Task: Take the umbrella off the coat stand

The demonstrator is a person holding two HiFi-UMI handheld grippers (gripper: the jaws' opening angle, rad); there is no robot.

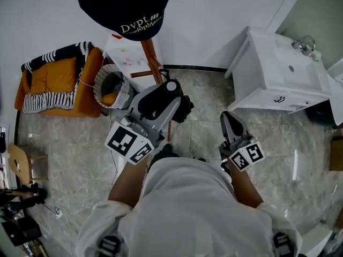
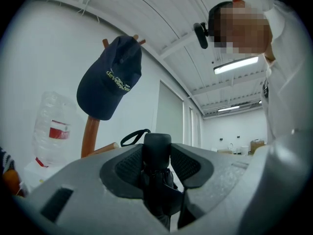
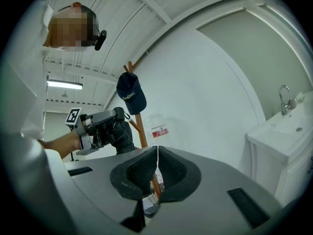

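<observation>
The right gripper (image 1: pixel 227 116), close by the person, has its jaws pressed together, empty. The left gripper (image 1: pixel 170 90) clamps the black folded umbrella (image 1: pixel 184 107) by its handle, just beside the brown wooden coat stand (image 1: pixel 152 58). Atop it hangs a navy cap (image 1: pixel 124 4) lettered "Dvpt."

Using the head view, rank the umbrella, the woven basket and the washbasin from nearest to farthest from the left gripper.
1. The umbrella, clamped between the fingers of the left gripper.
2. The woven basket, close by on its left.
3. The washbasin, far off to the right.
</observation>
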